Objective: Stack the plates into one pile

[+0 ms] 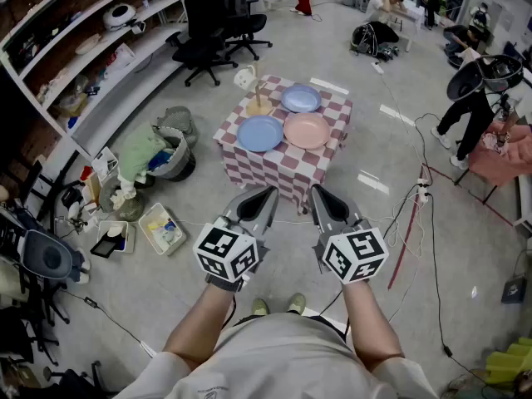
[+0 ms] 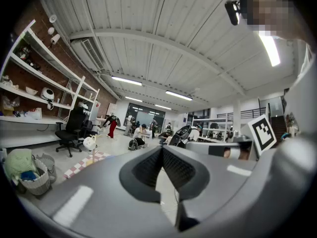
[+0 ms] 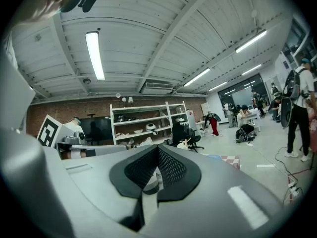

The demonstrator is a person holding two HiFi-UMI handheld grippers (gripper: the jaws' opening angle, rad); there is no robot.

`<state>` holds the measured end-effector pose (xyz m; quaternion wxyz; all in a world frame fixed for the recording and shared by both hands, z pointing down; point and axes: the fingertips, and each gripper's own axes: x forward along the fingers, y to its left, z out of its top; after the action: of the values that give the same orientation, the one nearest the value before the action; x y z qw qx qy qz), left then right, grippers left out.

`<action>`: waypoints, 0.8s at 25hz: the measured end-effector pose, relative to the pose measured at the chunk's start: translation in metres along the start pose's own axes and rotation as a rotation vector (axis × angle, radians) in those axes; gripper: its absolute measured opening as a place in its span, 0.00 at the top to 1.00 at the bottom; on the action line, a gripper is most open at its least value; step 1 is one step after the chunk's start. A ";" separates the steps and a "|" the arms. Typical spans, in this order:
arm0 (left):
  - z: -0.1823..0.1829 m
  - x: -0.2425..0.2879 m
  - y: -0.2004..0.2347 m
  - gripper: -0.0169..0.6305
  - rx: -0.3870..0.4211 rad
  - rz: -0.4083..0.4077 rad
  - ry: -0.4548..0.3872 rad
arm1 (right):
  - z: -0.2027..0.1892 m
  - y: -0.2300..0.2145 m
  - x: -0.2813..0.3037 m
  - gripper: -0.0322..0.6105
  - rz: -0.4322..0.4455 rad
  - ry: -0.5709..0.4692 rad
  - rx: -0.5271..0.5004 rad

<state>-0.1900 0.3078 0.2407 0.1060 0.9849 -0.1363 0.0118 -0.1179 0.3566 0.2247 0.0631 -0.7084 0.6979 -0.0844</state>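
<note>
Three plates lie side by side on a small table with a red-and-white checked cloth (image 1: 274, 169): a blue plate (image 1: 260, 133) at the front left, a pink plate (image 1: 307, 130) at the front right, and a pale lilac plate (image 1: 301, 98) behind them. My left gripper (image 1: 268, 194) and right gripper (image 1: 318, 194) are held side by side in front of my body, short of the table's near edge. Both point at the table. The jaws of each meet at the tip with nothing between them, as the left gripper (image 2: 161, 148) and right gripper (image 3: 157, 147) show in their own views, which look up at the ceiling.
A wooden stand with a white mug (image 1: 248, 80) stands at the table's back left corner. A laundry basket (image 1: 166, 152) and a tray (image 1: 162, 228) lie on the floor to the left, by long shelves (image 1: 100, 48). Office chairs (image 1: 208, 32) stand behind. Cables (image 1: 424, 223) run along the floor to the right.
</note>
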 end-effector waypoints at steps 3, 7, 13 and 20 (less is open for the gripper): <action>-0.001 0.000 -0.003 0.96 0.000 -0.001 0.002 | -0.001 0.000 -0.003 0.94 0.000 0.002 -0.001; 0.000 0.001 -0.006 0.96 -0.001 0.000 0.002 | -0.001 -0.001 -0.005 0.94 0.003 0.007 0.000; -0.004 0.003 -0.012 0.96 -0.004 0.008 0.004 | -0.003 -0.003 -0.011 0.94 0.021 0.004 0.016; -0.003 0.015 -0.012 0.96 0.006 0.037 -0.003 | 0.002 -0.029 -0.017 0.94 0.039 -0.026 0.084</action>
<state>-0.1720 0.3154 0.2419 0.1027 0.9826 -0.1545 0.0126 -0.0895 0.3745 0.2280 0.1034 -0.6925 0.7064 -0.1034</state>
